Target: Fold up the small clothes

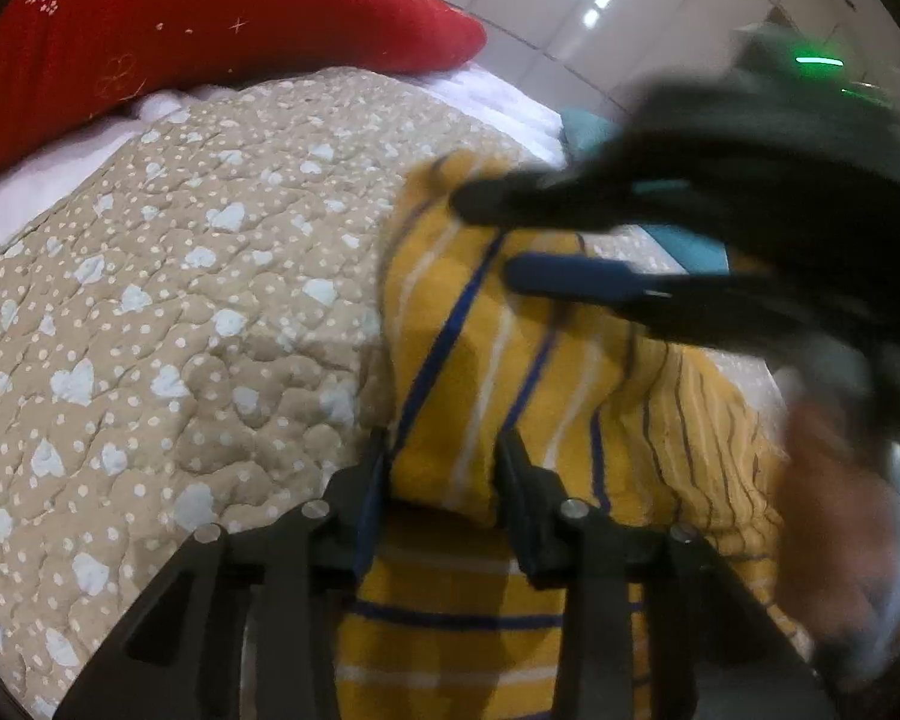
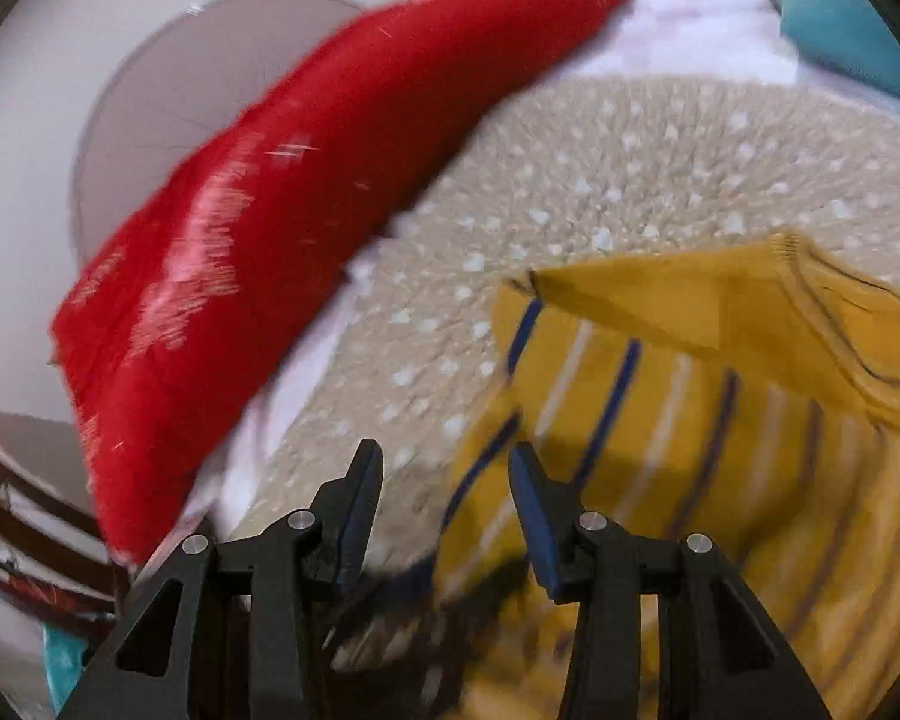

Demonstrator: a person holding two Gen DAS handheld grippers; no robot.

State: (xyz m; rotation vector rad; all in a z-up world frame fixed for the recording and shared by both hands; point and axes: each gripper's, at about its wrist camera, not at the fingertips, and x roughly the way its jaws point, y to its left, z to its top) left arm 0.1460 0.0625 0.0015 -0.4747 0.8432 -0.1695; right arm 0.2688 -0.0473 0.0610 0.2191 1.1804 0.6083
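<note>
Nearest, the left gripper [image 1: 441,468] stands with its jaws parted around a raised hump of the yellow striped garment [image 1: 510,396]; the cloth fills the gap, yet I cannot tell whether it is truly pinched. The garment lies rumpled on the beige heart-print quilt [image 1: 168,312], toward the right side of the bed. A little farther, the right gripper [image 1: 480,237] reaches in over the garment's far edge, fingers apart and holding nothing. From its own camera the right gripper [image 2: 444,471] straddles the cloth's left edge, one finger over quilt, one over stripes.

The risk, I think, is a loose catch: if either tool closes on one layer only, the fold would drag crooked or bunch.

Farther back lies a red pillow [image 1: 210,12]. Both views are smeared with motion; the garment's shape and sleeves are hard to read, and a blurred hand [image 1: 834,516] is cut off at right.
</note>
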